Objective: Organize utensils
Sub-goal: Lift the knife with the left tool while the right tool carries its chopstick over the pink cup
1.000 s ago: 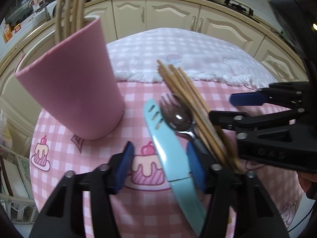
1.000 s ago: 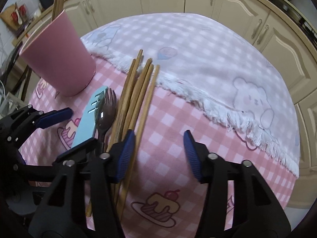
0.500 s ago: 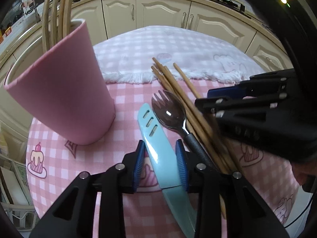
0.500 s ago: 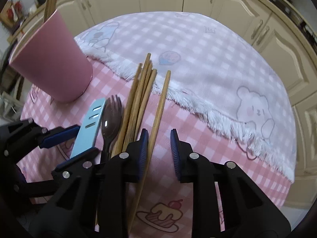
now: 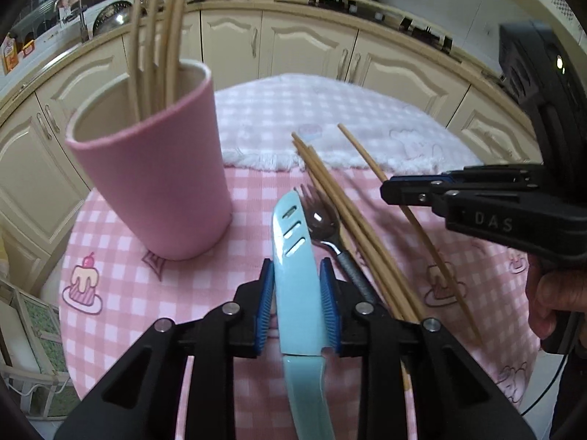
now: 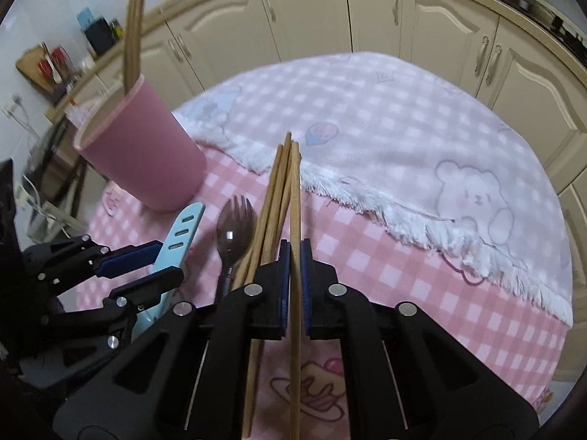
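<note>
My left gripper (image 5: 297, 300) is shut on a light blue knife (image 5: 295, 256), lifted a little off the pink checked cloth (image 5: 121, 267). My right gripper (image 6: 295, 278) is shut on one wooden chopstick (image 6: 295, 212), raised apart from the other chopsticks (image 6: 271, 198). A pink cup (image 5: 157, 176) with several pale chopsticks (image 5: 161, 29) standing in it is at the left; it also shows in the right wrist view (image 6: 143, 161). A dark spork (image 5: 323, 223) lies between knife and chopsticks, seen too in the right wrist view (image 6: 233, 234).
The round table carries a pale checked towel with a white fringe (image 6: 385, 139) over its far half. Cream kitchen cabinets (image 5: 304, 51) curve behind the table. A person's hand (image 5: 557, 300) holds the right gripper at the right edge.
Both grippers closed from open: the left onto the blue knife, the right onto one chopstick. Both utensils have come up off the cloth, and the chopstick has separated from the bundle.
</note>
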The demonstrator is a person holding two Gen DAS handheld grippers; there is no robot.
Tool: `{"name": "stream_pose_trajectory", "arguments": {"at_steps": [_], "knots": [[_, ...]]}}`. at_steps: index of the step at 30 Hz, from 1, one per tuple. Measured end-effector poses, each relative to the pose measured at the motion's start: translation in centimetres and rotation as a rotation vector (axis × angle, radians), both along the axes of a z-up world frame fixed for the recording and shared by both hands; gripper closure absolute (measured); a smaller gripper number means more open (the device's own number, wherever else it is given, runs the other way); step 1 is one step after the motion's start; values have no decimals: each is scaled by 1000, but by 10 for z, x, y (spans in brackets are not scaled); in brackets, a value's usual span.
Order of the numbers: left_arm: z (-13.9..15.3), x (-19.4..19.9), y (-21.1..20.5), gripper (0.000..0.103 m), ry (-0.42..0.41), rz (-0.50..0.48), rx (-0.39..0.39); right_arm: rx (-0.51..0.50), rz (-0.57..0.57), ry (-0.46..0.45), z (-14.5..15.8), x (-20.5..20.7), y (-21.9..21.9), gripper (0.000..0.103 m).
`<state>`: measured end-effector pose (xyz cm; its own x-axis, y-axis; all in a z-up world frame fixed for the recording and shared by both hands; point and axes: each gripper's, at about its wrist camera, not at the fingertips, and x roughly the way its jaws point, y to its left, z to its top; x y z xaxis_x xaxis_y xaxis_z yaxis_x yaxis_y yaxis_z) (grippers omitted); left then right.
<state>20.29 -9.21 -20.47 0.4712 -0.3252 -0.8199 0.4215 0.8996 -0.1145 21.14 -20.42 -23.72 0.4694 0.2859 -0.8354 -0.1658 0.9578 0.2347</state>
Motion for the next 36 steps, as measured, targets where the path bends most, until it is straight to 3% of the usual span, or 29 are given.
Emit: {"name": "stream_pose_trajectory", "arguments": {"at_steps": [15, 29, 36], "knots": [[65, -44, 38, 80, -267, 23, -188, 184, -65, -268, 58, -46, -30, 97], [123, -63, 51, 80, -424, -4, -289, 228, -123, -490, 104, -56, -25, 97], [174, -65, 80, 80, -535, 16, -333, 235, -102, -631, 146, -47, -5, 97]]}}
